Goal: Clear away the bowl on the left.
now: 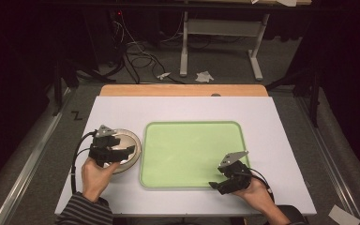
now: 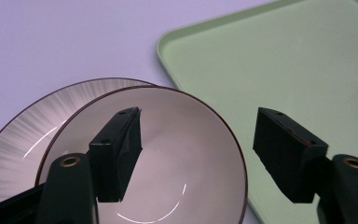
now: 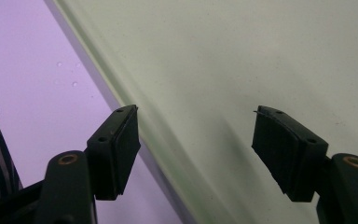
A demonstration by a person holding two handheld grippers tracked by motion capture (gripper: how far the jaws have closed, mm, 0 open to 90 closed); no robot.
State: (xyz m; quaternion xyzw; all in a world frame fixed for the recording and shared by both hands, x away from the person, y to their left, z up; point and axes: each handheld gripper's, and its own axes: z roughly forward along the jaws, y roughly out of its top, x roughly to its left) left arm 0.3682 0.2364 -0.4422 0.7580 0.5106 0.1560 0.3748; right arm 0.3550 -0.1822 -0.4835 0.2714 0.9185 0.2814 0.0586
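A pale green tray (image 1: 192, 150) lies in the middle of the white table (image 1: 122, 110). To its left a shallow white bowl (image 1: 130, 143) with a dark rim sits on a streaked plate (image 2: 37, 126). My left gripper (image 1: 123, 146) hovers open above them. In the left gripper view one jaw stands over the bowl (image 2: 168, 121) and the other over the tray (image 2: 270, 60). My right gripper (image 1: 219, 178) is open at the tray's front right corner. In the right gripper view its jaws straddle the tray (image 3: 242, 56) rim, one over the table (image 3: 42, 79).
A wooden strip (image 1: 183, 90) runs along the table's far edge. Beyond it are cables (image 1: 138, 58), a desk frame's legs (image 1: 183, 51) and paper scraps (image 1: 204, 76) on the floor. A striped sleeve (image 1: 84, 211) enters at the bottom left.
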